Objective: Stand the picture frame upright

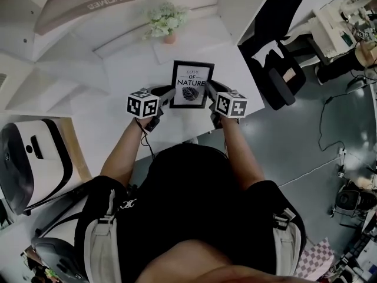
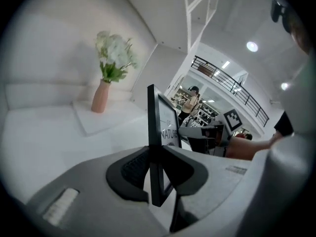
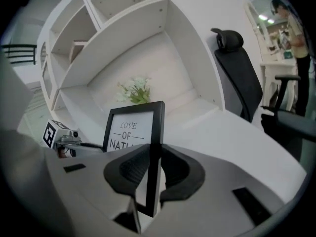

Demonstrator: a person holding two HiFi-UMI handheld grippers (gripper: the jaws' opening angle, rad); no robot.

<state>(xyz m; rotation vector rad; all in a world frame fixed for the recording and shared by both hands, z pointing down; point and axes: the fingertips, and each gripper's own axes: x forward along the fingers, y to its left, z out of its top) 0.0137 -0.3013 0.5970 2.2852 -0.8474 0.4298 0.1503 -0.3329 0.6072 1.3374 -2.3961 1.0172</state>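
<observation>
Tall white open-shelved unit at the back, against the wall. In front of it, a broad white desk, mostly bare. Off the desk's right end, a black high-backed office chair, well apart from everything on the desk.

Near the middle of the desk, toward the front edge: a black rectangular picture frame with a white print reading "LOVE OF NATURE" above a dark leaf. Held roughly upright between the two tools, print facing the person. Cannot tell whether its lower edge touches the desk.

On the frame's left side, the left gripper, grey with black pads and a marker cube; jaws pinching the thin left edge of the frame, seen edge-on in the left gripper view. On the frame's right side, the right gripper, same build; jaws clamped on the frame's right edge, one pad on the front, one on the back.

Behind the frame, near the shelving: a slim pink vase of white flowers with green leaves, upright on a thin white mat.
</observation>
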